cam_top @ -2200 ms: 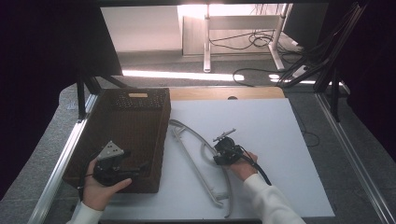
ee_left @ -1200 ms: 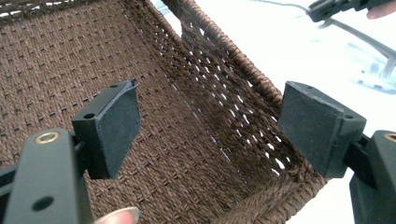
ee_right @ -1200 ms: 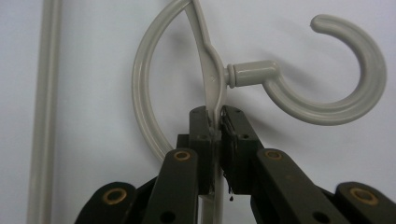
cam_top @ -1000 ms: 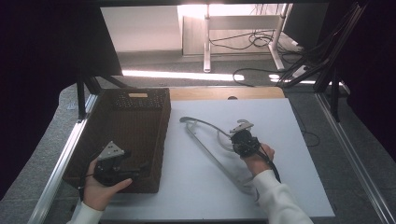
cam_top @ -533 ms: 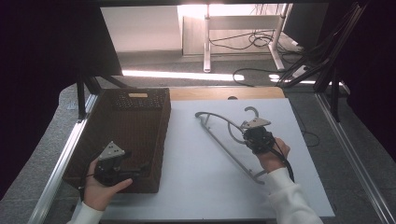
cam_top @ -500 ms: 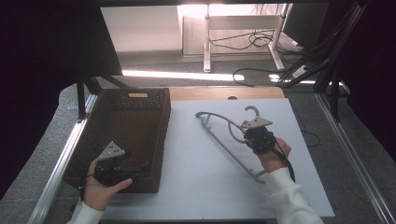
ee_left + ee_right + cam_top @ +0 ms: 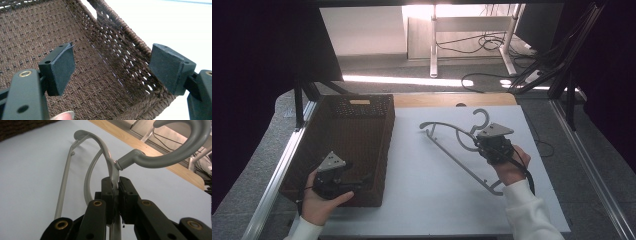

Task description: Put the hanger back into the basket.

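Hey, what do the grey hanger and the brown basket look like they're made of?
The hanger looks like moulded plastic: matte grey, smooth, with a seam collar where the hook joins, though painted metal can't be excluded. The basket seems woven from dark brown cord or wicker-like fibre: a braided rim and open gaps in its wall.

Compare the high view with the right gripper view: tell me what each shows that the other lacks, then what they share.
High view alone: both hands, the left gripper open at the brown woven basket, and the floor cables beyond the table. Right gripper view alone: the fingers pressed on the grey hanger just below its hook. Shared: the hanger, the right gripper and the white table.
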